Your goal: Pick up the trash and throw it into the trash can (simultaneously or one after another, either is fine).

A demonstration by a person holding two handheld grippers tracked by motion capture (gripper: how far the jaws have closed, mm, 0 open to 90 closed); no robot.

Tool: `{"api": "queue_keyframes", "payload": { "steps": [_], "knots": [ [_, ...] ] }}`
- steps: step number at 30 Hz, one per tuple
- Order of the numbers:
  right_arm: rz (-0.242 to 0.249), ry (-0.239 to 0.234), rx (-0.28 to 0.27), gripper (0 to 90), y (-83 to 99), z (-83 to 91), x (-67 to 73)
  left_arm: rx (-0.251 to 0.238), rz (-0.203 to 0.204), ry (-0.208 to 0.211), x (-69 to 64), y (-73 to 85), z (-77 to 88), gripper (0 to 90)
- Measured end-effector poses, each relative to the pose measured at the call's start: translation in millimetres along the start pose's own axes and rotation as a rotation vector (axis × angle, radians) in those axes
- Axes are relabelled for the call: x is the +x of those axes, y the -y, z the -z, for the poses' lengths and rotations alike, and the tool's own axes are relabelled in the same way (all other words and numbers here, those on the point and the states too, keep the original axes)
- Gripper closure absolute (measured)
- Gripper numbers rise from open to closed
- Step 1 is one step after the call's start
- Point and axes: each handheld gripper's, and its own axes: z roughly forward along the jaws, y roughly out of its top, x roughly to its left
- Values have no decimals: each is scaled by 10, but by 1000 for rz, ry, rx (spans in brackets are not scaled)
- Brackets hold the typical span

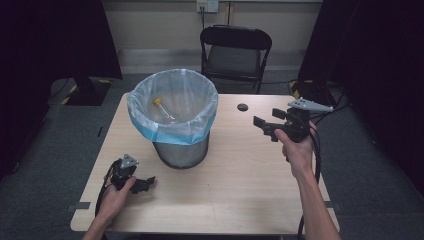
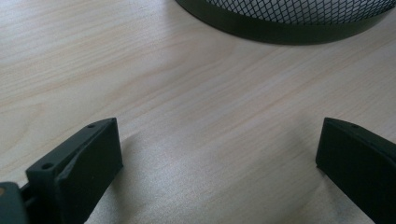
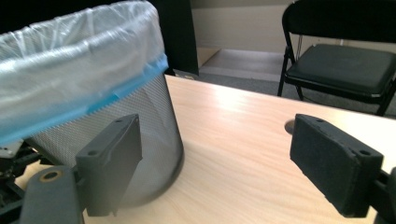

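Note:
A metal mesh bin [image 1: 181, 150] with a clear liner edged in blue stands on the left half of the wooden table [image 1: 240, 185]. Inside it lies a small clear bottle with a yellow cap [image 1: 159, 103]. My left gripper [image 1: 144, 184] rests low on the table in front of the bin and to its left, open and empty. In the left gripper view the left gripper [image 2: 218, 140] has its jaws wide apart over bare wood, with the bin's base [image 2: 285, 28] ahead. My right gripper [image 1: 264, 128] is held above the table to the bin's right, open. In the right gripper view the right gripper [image 3: 215, 140] holds nothing, and the bin [image 3: 70, 70] is at the left.
A black folding chair [image 1: 235, 52] stands behind the table's far edge and appears again as the chair [image 3: 345, 60] in the right gripper view. A round cable hole [image 1: 243, 107] sits near the far edge. Black curtains hang on both sides. Cables trail from each gripper.

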Motion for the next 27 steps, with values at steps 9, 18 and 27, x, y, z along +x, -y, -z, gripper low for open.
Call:
{"api": "queue_keyframes", "payload": {
  "steps": [9, 18, 27],
  "knots": [
    [-46, 27, 40, 153, 389, 27, -150, 0, -3, -5, -1, 0, 3, 0],
    [-43, 91, 95, 149, 684, 89, -238, -3, -2, -10, -6, 3, 4, 2],
    [-73, 141, 140, 150, 990, 149, -386, -3, -1, -10, -8, 3, 4, 3]
  ]
}}
